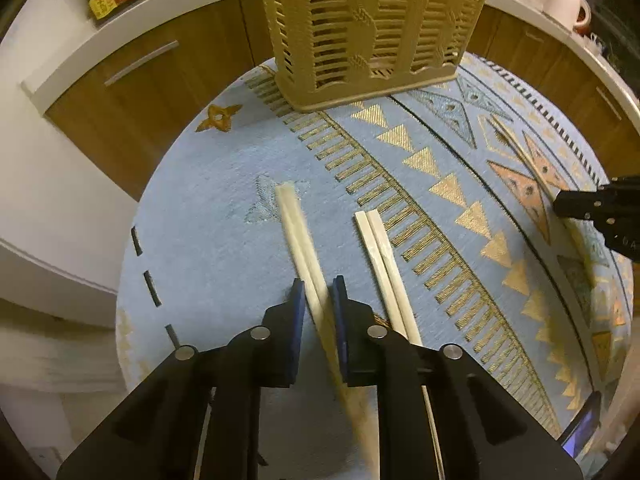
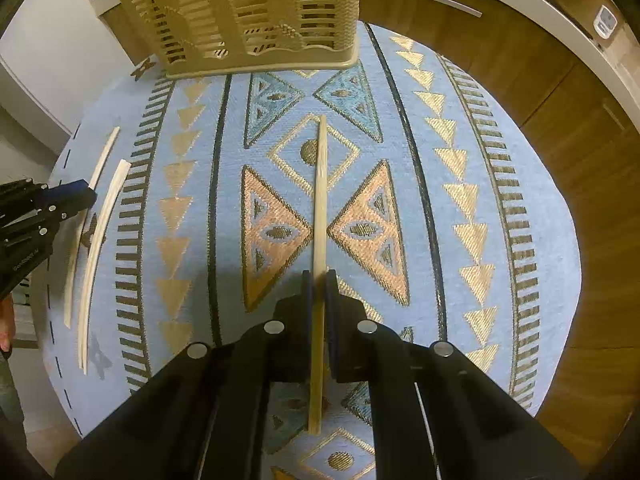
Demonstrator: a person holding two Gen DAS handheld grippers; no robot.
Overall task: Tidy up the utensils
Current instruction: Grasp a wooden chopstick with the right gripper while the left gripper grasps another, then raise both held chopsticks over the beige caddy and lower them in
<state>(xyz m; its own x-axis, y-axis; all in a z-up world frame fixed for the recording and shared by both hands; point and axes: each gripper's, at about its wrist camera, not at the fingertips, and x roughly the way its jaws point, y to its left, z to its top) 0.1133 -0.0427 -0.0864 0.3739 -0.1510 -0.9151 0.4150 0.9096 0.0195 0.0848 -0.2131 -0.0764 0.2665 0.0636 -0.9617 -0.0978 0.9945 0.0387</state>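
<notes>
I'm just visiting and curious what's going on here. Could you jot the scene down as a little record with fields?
Surface: blue patterned cloth
Container: tan slotted utensil basket, upright at the far edge of the cloth
Left gripper: shut on a white chopstick pair
Right gripper: shut on a tan chopstick
Left lying loose: second white chopstick pair, beside the gripped pair
In the basket yet: cannot tell

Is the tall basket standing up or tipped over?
Standing up. The basket sits flat on its base on the patterned cloth.
</notes>
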